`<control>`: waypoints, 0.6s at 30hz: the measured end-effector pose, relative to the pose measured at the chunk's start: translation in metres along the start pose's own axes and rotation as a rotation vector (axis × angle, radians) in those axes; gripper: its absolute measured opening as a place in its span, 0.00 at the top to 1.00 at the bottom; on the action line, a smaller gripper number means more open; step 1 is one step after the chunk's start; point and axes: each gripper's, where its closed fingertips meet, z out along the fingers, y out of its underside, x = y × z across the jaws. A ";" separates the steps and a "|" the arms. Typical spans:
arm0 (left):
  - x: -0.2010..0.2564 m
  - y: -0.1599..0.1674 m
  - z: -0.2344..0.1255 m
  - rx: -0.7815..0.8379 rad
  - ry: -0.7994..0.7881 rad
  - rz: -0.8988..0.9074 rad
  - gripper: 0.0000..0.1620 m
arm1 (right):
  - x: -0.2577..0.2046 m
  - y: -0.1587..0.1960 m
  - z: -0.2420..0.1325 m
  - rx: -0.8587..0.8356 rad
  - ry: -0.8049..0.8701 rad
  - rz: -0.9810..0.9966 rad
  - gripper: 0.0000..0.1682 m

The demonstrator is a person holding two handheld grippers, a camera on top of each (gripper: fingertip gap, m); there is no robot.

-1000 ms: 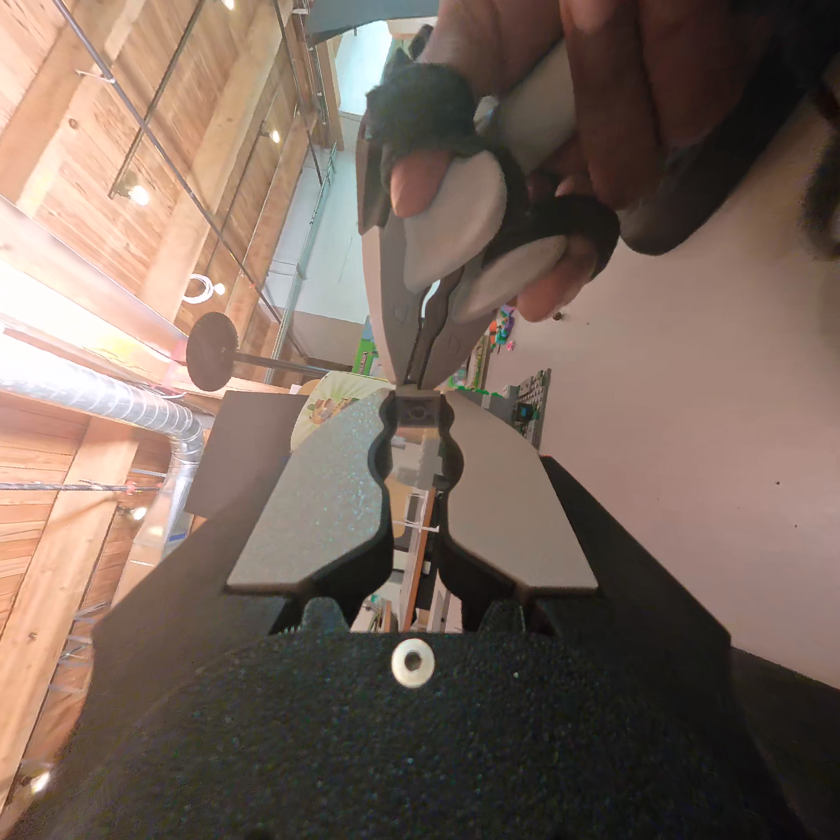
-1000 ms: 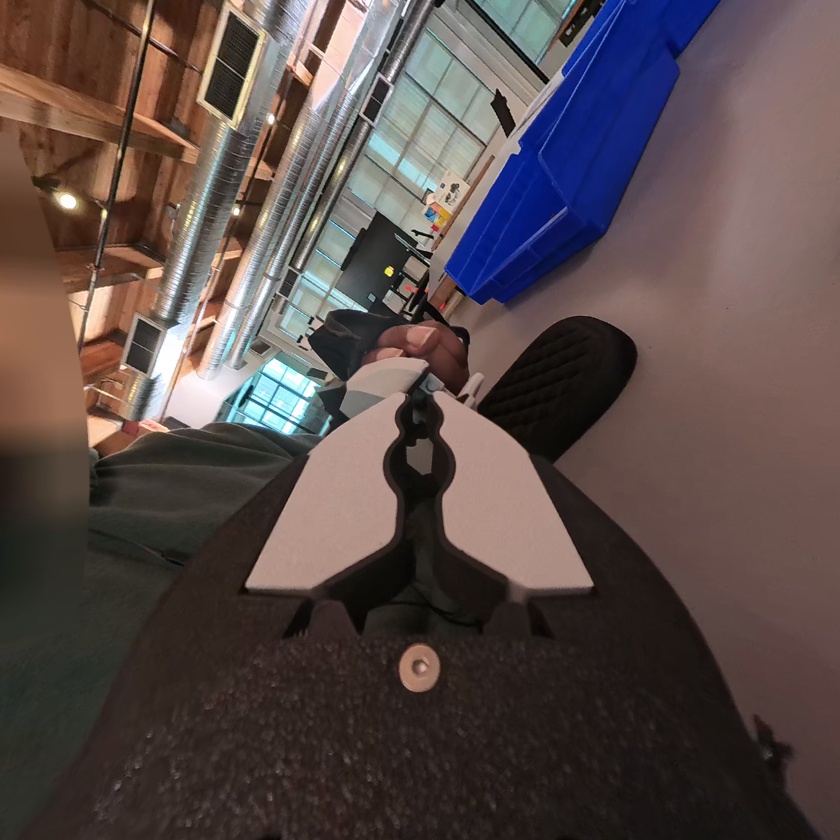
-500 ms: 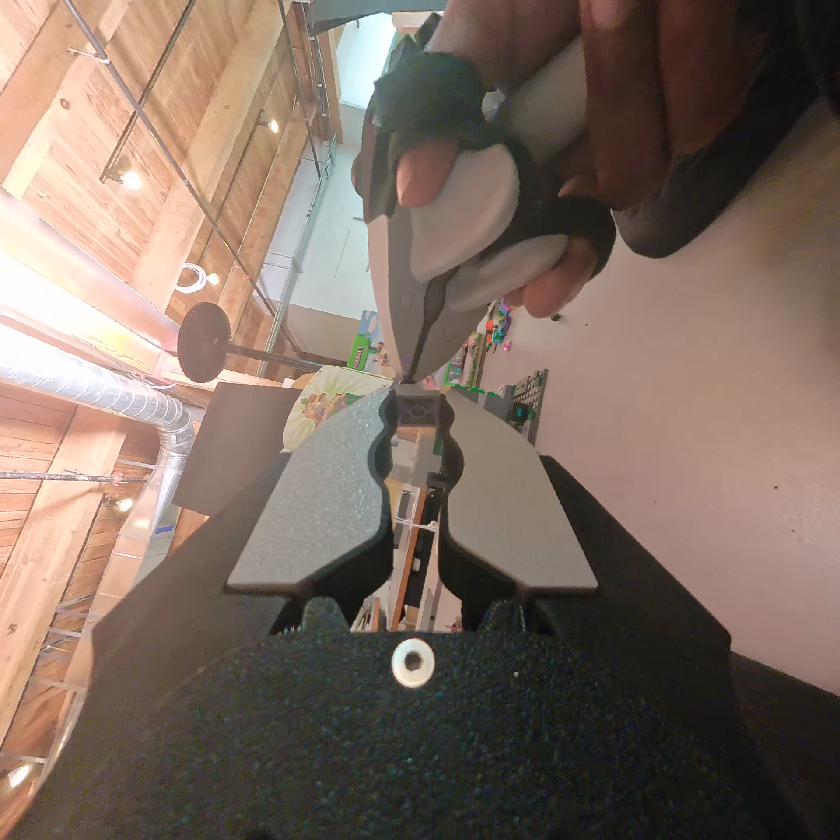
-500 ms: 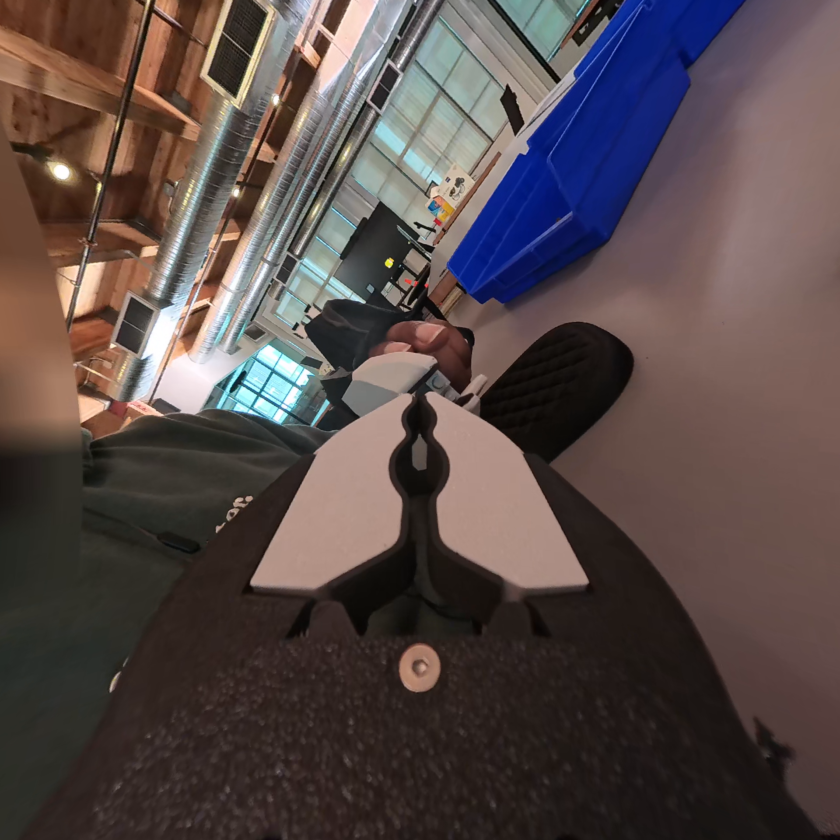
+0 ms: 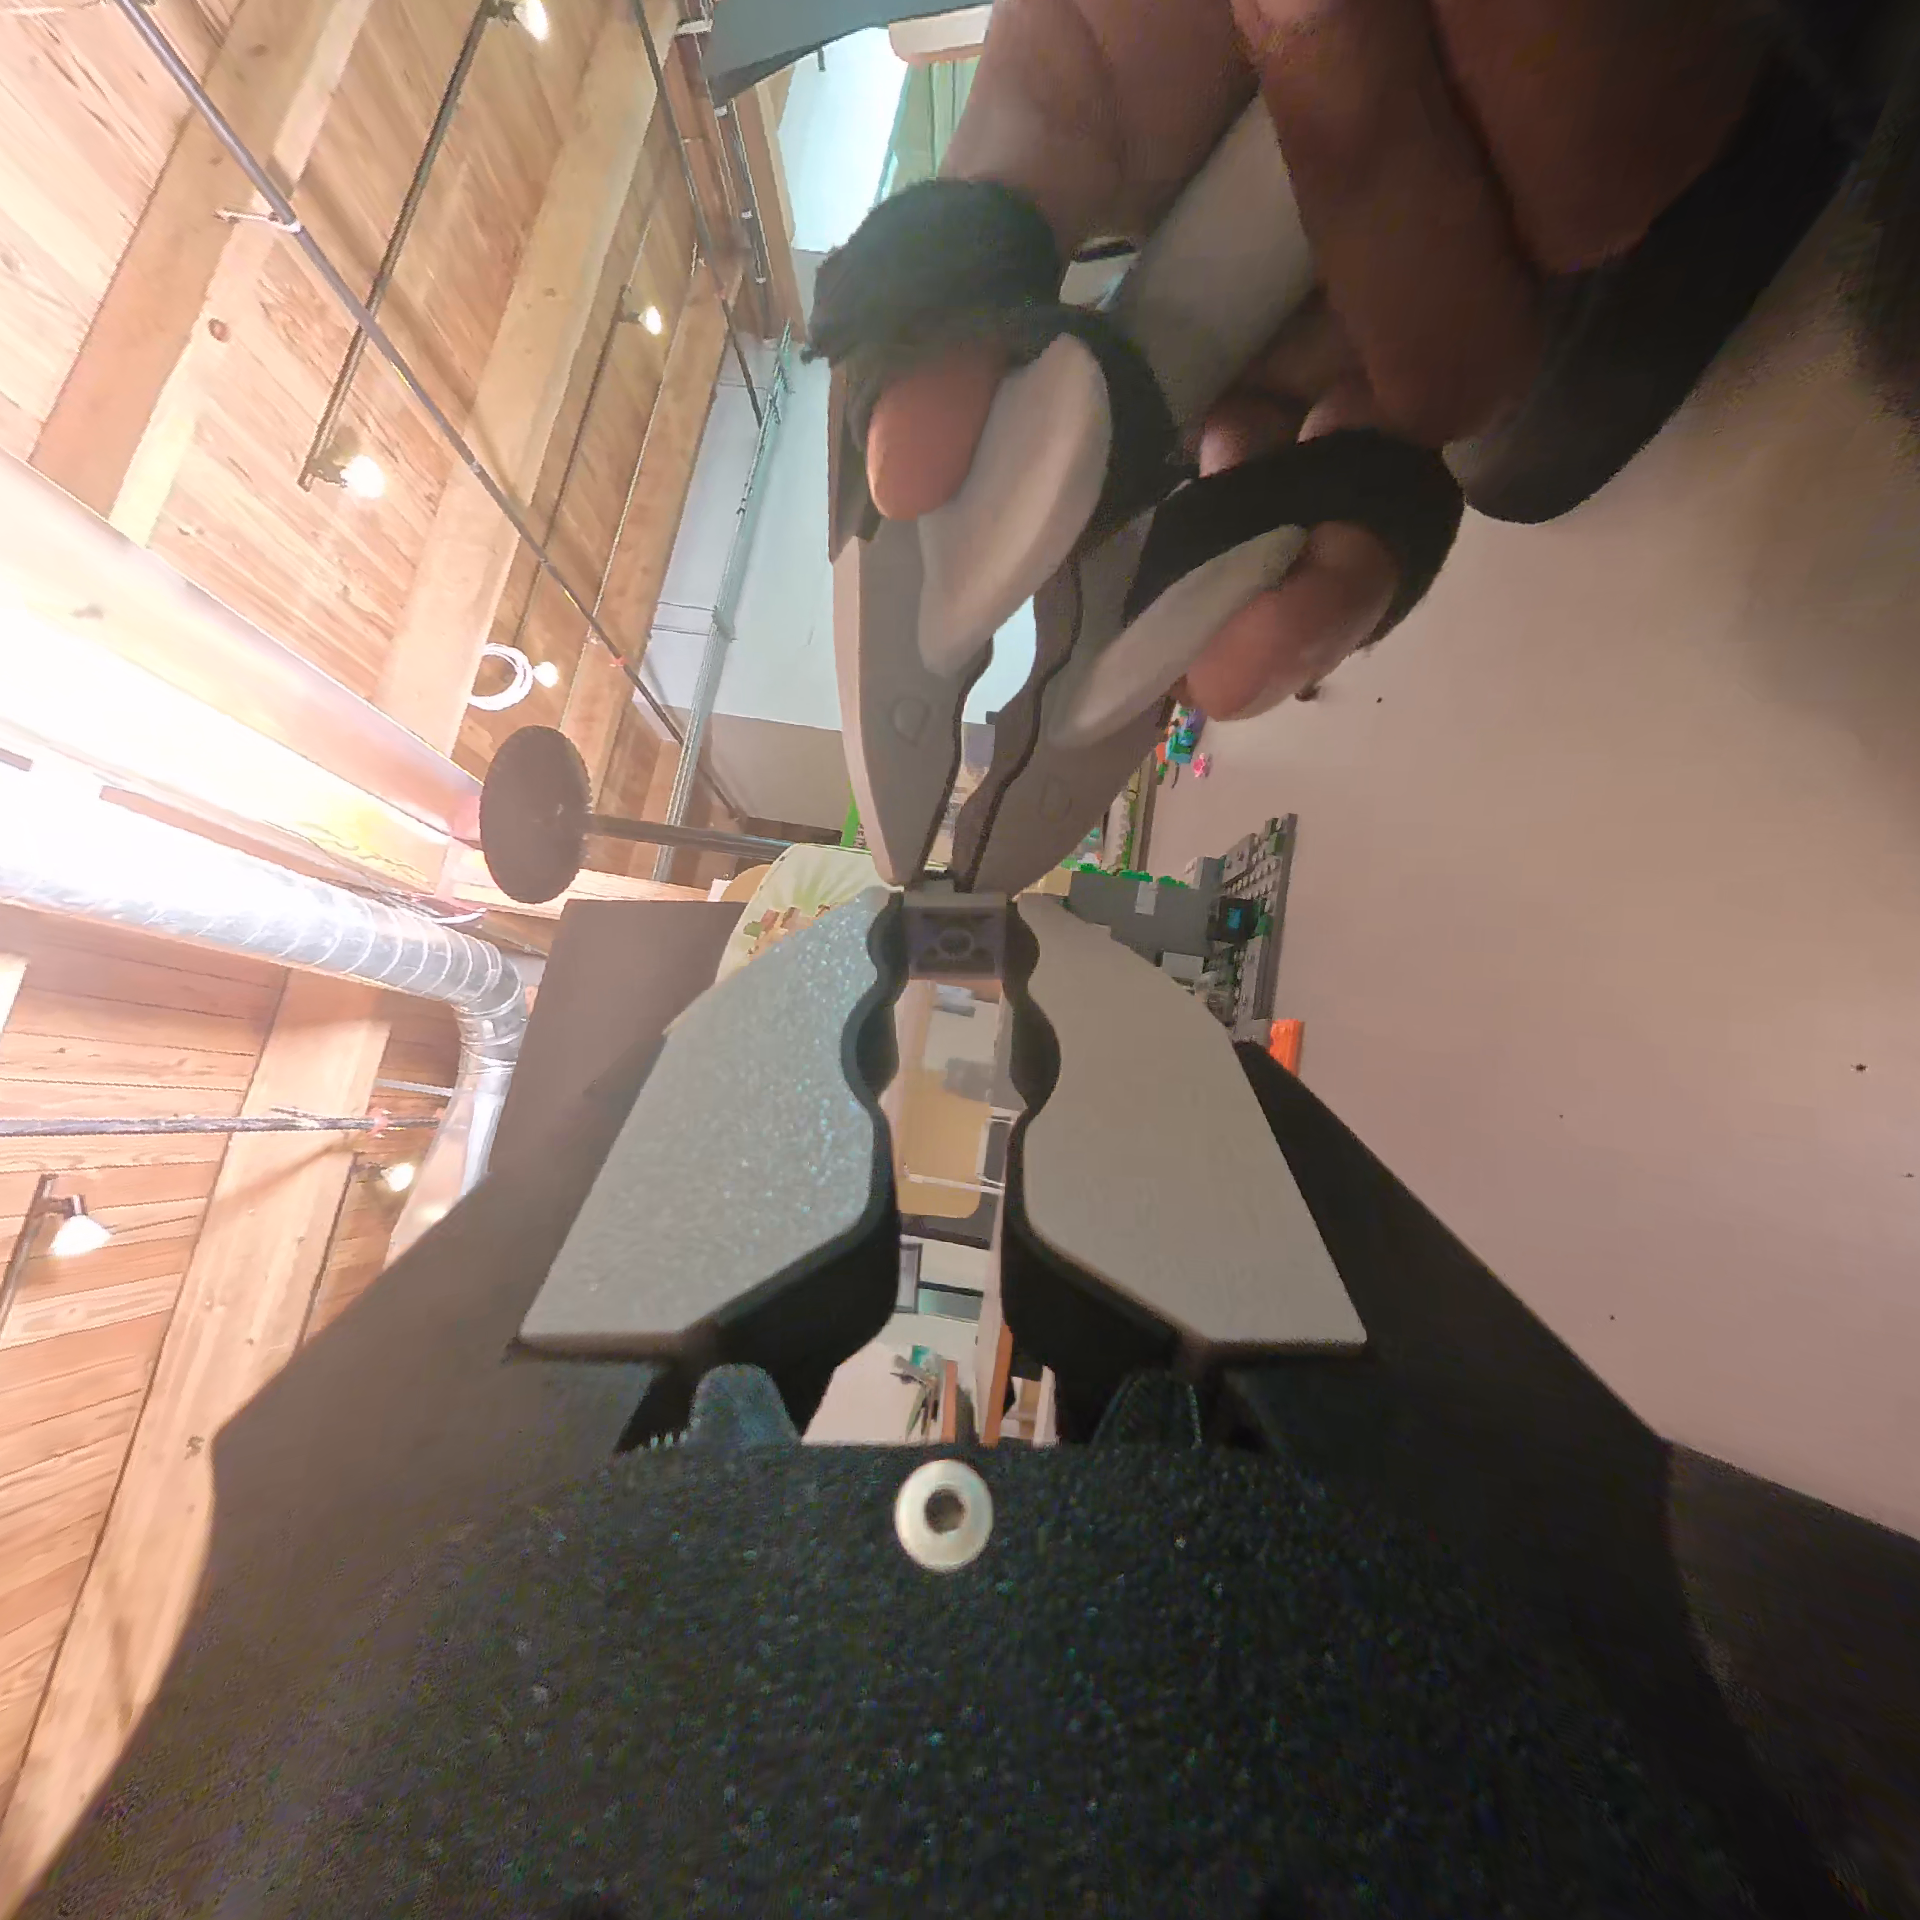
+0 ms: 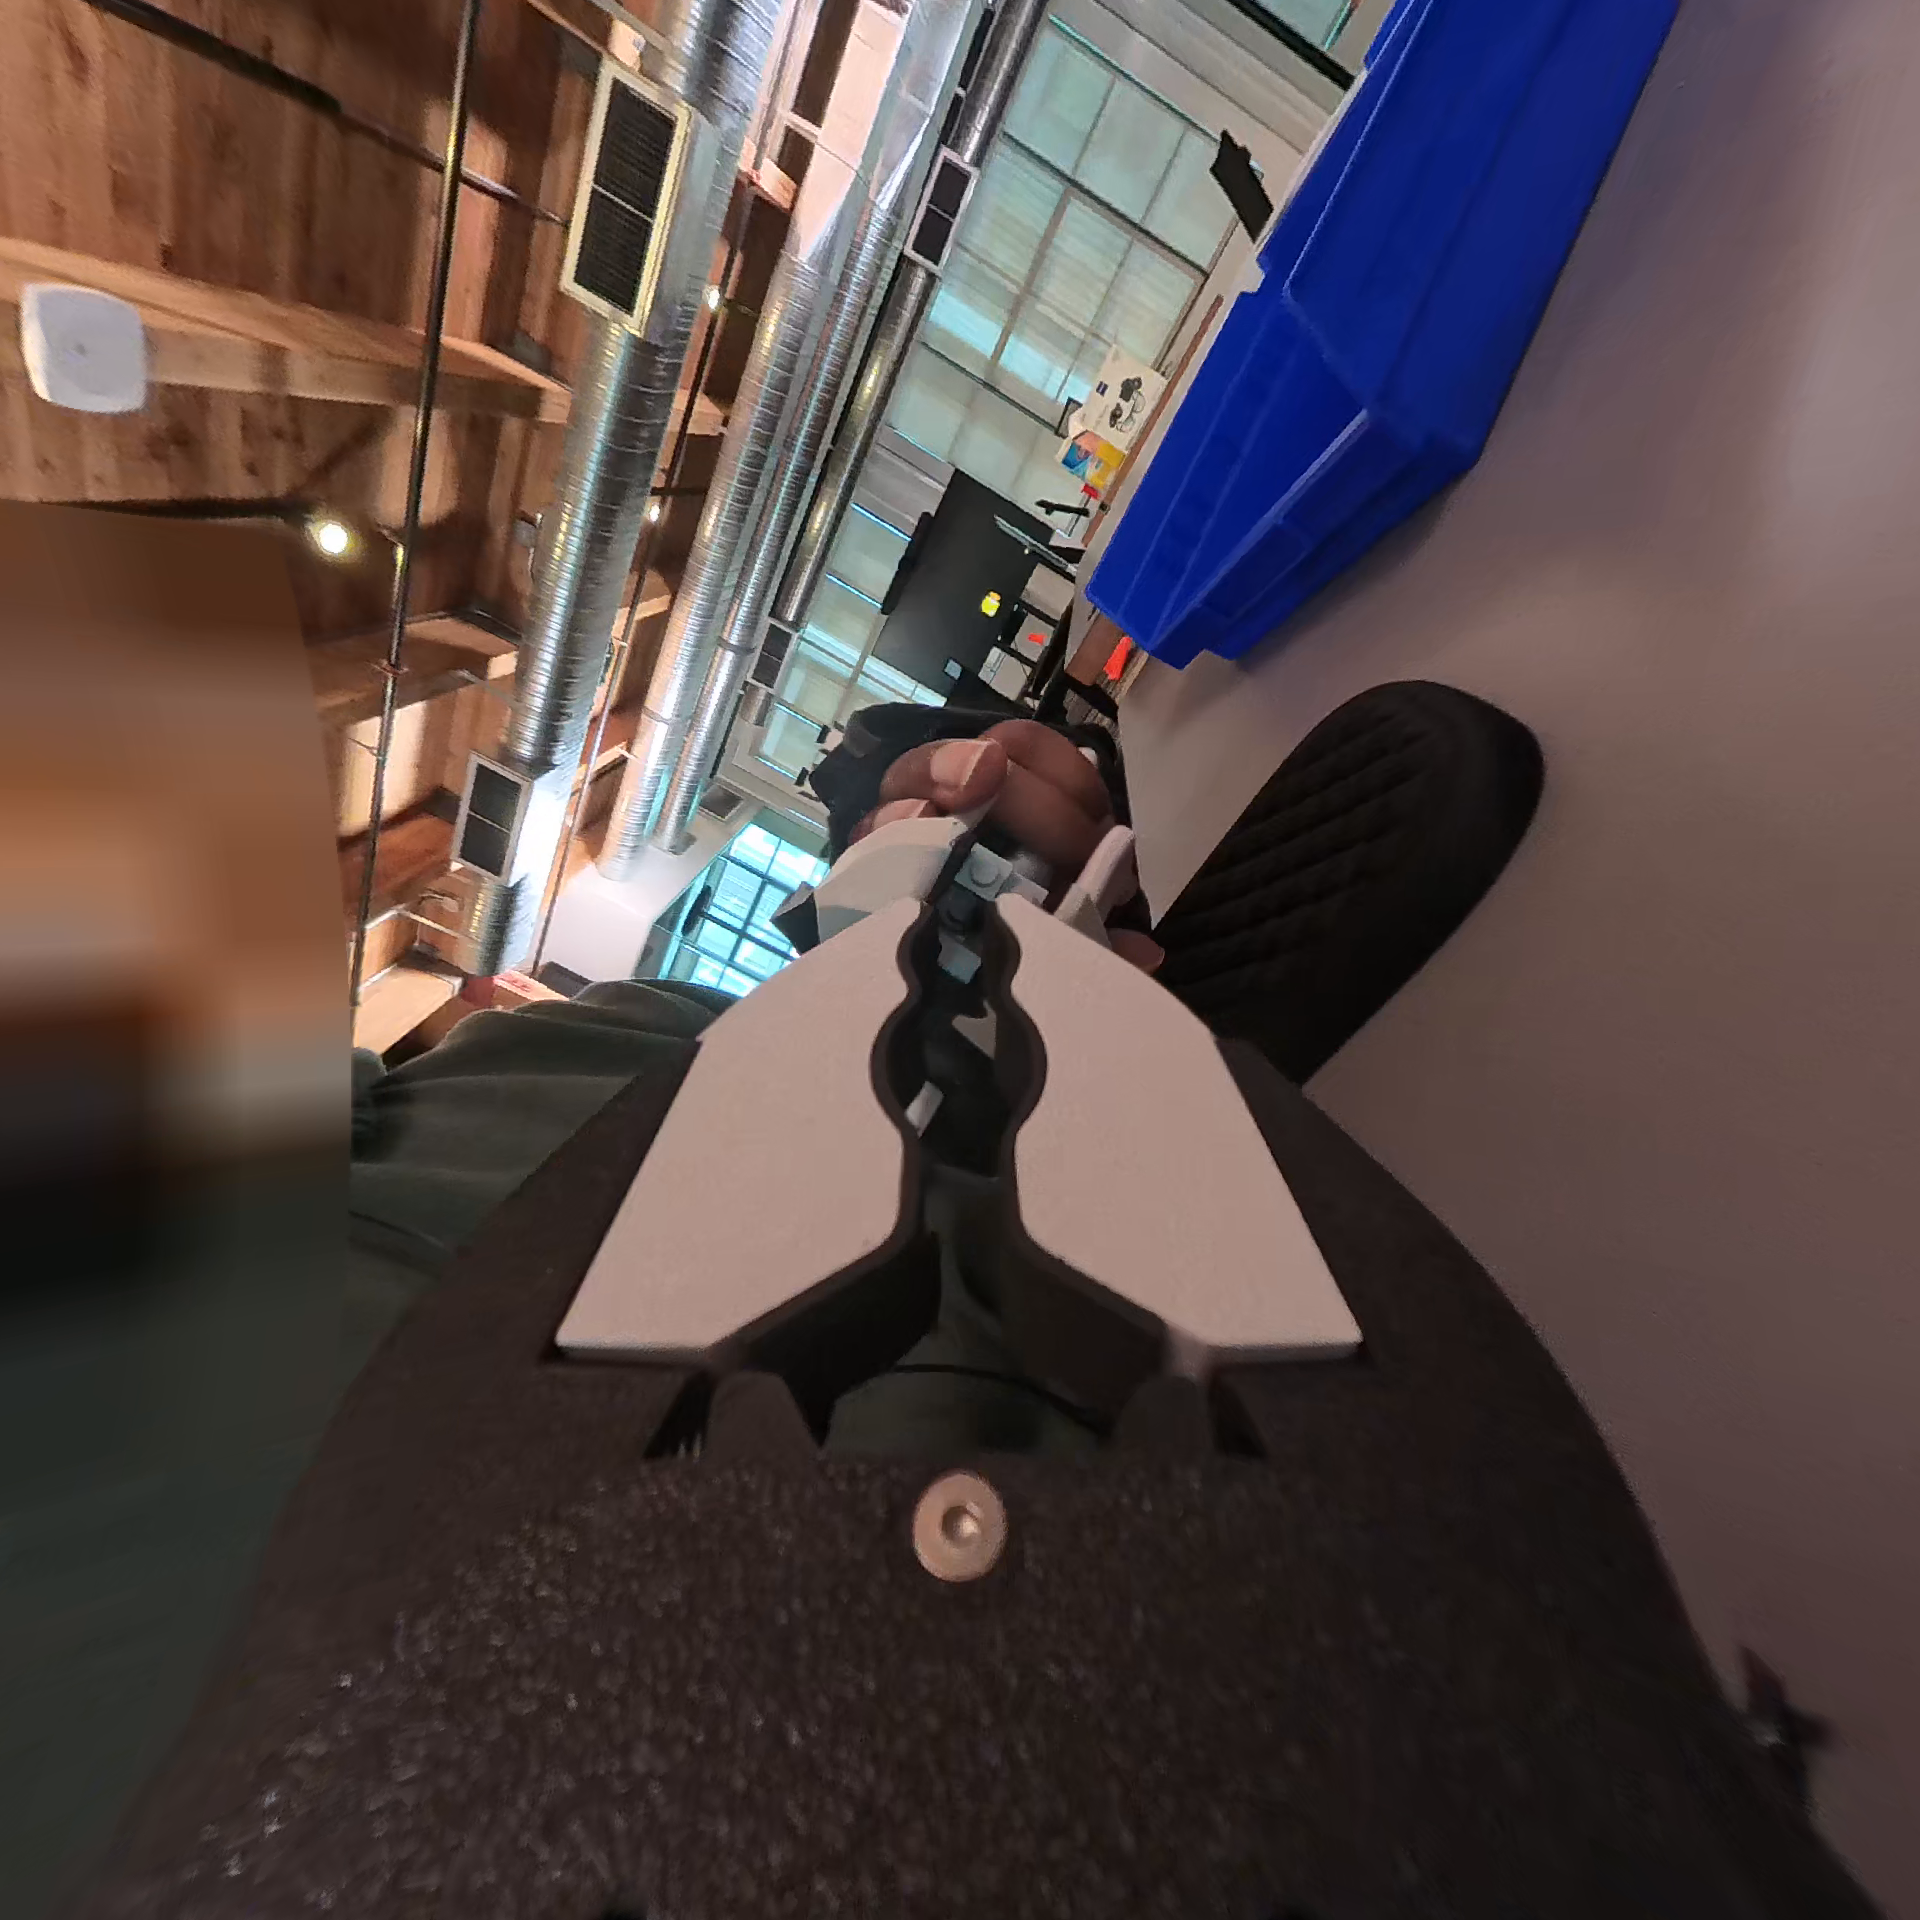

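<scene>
My left gripper is shut on a small dark grey brick, pinched at the fingertips and held up in the air, underside towards the camera. My right gripper, held by a hand with black finger straps, points down at it. Its jaws stand a narrow gap apart, closed around a small nub on the far side of the brick. In the right wrist view, my right gripper has a small dark piece between its tips. A light grey studded piece sits just behind, between the left gripper's white fingers.
A pale table carries a grey brick build and loose coloured bricks farther off. Stacked blue bins and a black quilted pad lie on the table. A person's green sleeve is close on the left.
The right gripper's jaws, nearly touching half a second ago, have parted slightly at the brick. Both grippers tilted a little. The left gripper keeps its hold on the brick.
</scene>
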 end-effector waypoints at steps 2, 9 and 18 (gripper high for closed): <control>0.001 0.000 -0.001 0.006 0.000 0.015 0.90 | 0.000 0.001 0.001 -0.004 0.000 0.005 0.96; -0.002 -0.001 -0.001 0.016 0.009 -0.057 0.90 | -0.003 0.000 0.000 0.053 -0.043 -0.017 0.97; 0.014 0.004 0.003 -0.004 0.152 -0.091 0.90 | -0.024 -0.022 -0.017 0.230 -0.168 -0.063 1.00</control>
